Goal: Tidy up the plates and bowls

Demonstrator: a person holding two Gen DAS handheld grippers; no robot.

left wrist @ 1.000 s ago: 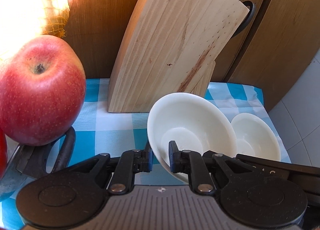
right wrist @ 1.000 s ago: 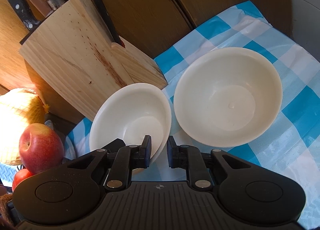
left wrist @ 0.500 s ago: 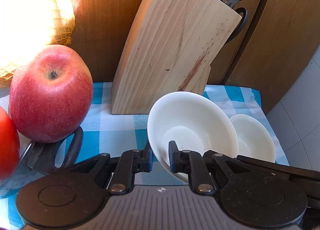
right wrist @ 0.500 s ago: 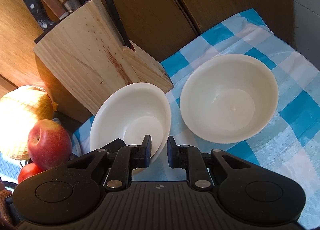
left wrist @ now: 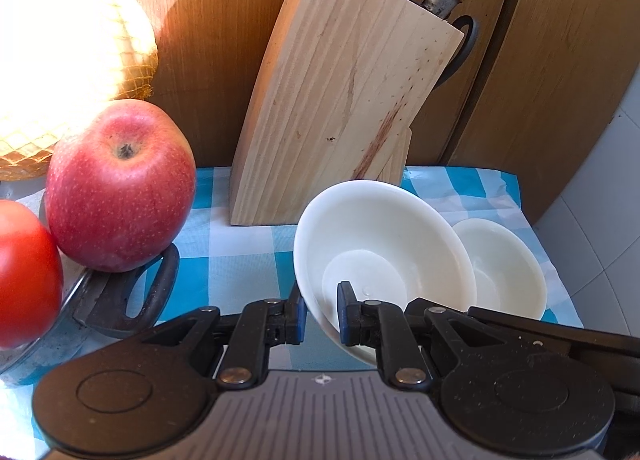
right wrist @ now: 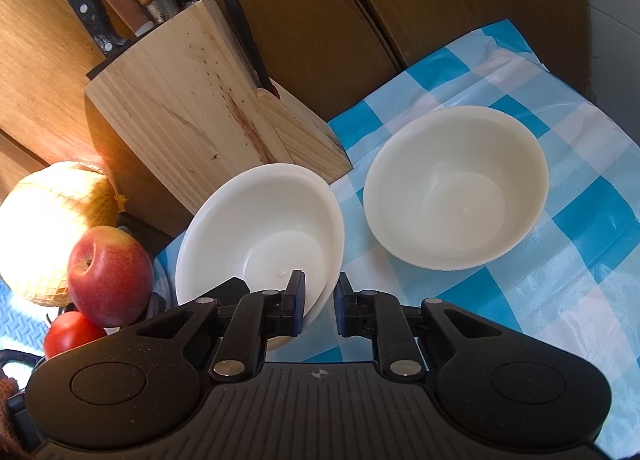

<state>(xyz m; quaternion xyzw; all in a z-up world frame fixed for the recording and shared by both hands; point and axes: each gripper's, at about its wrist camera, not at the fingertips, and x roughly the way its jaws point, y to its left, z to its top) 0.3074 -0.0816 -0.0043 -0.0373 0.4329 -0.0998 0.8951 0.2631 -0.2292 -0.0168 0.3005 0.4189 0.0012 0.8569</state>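
I have a white bowl (left wrist: 380, 244) tilted above the blue checked cloth (left wrist: 240, 252), just in front of the knife block. My left gripper (left wrist: 322, 316) is shut on its near rim, one pad inside and one outside. In the right wrist view the same bowl (right wrist: 260, 228) sits at the lower left, and my right gripper (right wrist: 318, 302) is shut on its right rim. A second, cream bowl (right wrist: 456, 196) stands upright on the cloth to the right, apart from the held one. The left wrist view shows it (left wrist: 504, 272) half hidden behind the held bowl.
A wooden knife block (left wrist: 340, 100) with several knives stands against the wooden panels behind the bowls. To the left lie a red apple (left wrist: 120, 184), a tomato (left wrist: 24, 272) and a netted melon (left wrist: 60, 60). A black looped handle (left wrist: 152, 292) pokes out under the apple. The cloth (right wrist: 560, 260) ends near a white wall on the right.
Both views have drifted back a little from the knife block, bringing its knife handles and the tomato into sight. The held bowl keeps its place in both grips. The cream bowl has not moved.
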